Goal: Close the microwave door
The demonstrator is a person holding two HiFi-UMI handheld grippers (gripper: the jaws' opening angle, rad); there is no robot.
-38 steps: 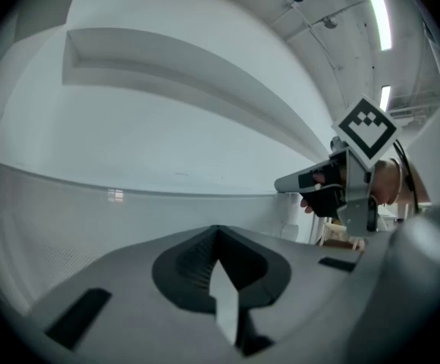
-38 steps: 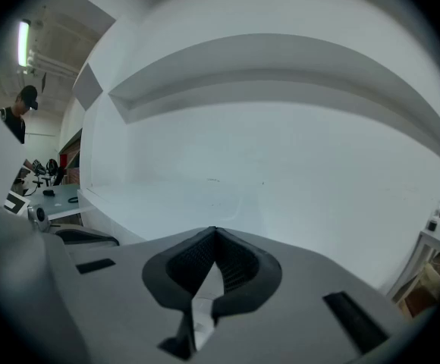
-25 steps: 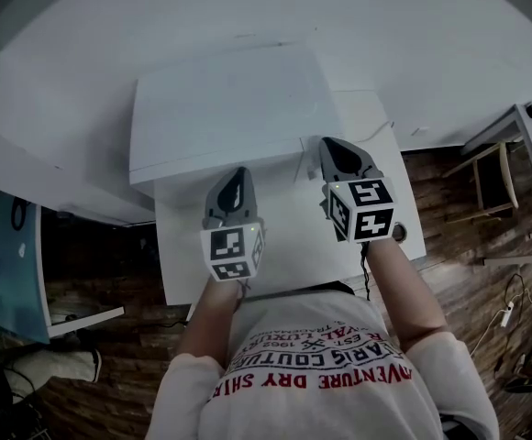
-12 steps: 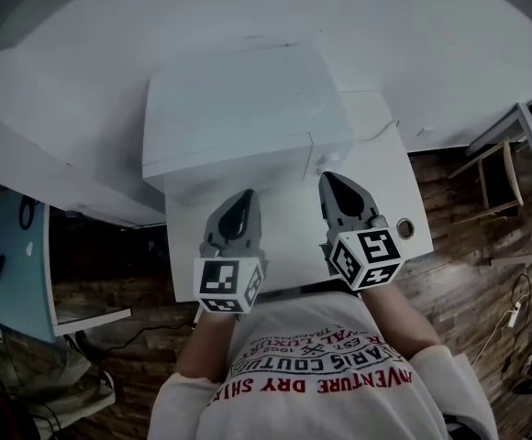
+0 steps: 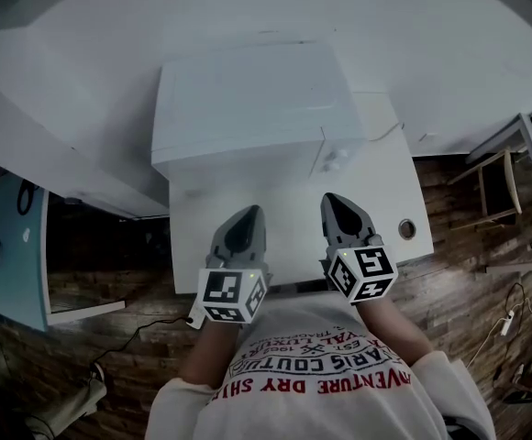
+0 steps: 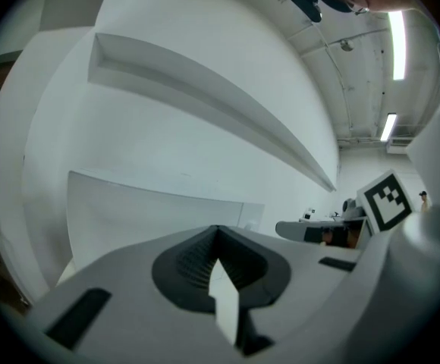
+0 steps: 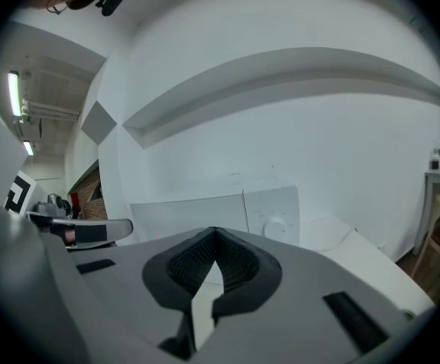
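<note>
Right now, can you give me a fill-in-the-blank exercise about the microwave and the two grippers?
1. The microwave door is ___.
2. The jaws of the left gripper are pressed ___.
3. The right gripper holds ___.
4. The knob sits to the ___ of the door.

Missing words: closed; together; nothing; right.

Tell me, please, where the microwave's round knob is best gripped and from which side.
Probably by its rim, jaws on opposite sides of the knob, coming straight at the front of the microwave with the right gripper: it sticks out there, right of the door. Open the shut jaws first.
</note>
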